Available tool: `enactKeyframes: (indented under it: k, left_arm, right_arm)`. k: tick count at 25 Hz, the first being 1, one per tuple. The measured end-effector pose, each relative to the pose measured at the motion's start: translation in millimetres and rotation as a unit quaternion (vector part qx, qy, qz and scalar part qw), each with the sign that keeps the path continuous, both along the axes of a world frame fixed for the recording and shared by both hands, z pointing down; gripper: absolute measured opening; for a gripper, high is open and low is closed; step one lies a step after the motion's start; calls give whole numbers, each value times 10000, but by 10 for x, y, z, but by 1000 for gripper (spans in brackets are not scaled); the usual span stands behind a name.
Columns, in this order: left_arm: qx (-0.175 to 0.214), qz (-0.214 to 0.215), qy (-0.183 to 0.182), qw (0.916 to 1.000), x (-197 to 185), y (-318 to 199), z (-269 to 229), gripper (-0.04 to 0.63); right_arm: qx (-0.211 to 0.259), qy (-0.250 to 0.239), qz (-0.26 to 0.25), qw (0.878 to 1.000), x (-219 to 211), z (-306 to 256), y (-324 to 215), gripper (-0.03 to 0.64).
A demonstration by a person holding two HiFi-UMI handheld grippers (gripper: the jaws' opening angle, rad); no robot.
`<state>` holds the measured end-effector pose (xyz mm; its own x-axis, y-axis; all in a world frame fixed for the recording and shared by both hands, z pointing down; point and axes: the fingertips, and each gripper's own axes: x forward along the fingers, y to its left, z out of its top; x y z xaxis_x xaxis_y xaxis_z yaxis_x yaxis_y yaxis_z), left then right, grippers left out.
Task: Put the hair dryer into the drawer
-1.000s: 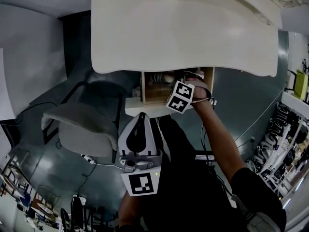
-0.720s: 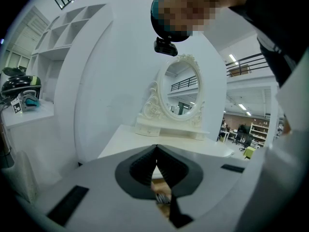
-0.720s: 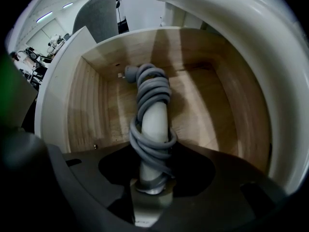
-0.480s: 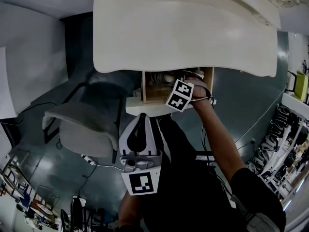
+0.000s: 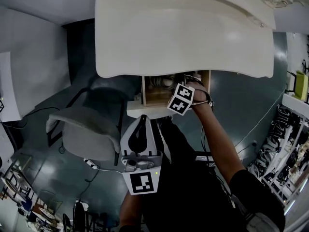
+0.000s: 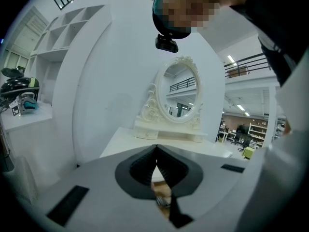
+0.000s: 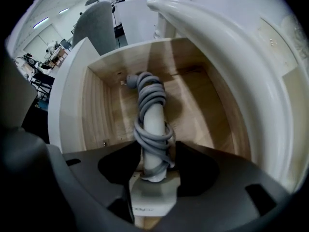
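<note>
**Hair dryer lies in the open drawer, right tool released above it**

The white dressing surface (image 5: 183, 28) has its wooden drawer (image 7: 99, 110) pulled out below the front edge. The hair dryer (image 7: 153, 112) lies on the drawer floor, with its grey cord (image 7: 149, 88) wound around the handle. I judge it to be rigid plastic, rather light and a little smooth. The wound cord gives friction, so the handle is the best place to take it. The right tool (image 7: 154, 151) points down over it. Its jaws have just been opening and now stand released, with the handle between them. The left tool (image 6: 155, 152) is clenched on nothing.

Black sleeve (image 5: 253, 190), white left gripper (image 5: 141, 116), marker cube (image 5: 141, 182)
</note>
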<state>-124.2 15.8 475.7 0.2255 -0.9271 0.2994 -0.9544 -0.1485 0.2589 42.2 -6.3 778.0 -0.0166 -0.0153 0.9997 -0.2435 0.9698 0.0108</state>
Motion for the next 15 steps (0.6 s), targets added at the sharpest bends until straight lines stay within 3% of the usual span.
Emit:
enactKeyframes:
  k: [15]
  left_arm:
    - [357, 296, 156, 9988, -92, -277, -438, 23]
  right_arm:
    - [-14, -566, 862, 9947, -116, -799, -35, 220]
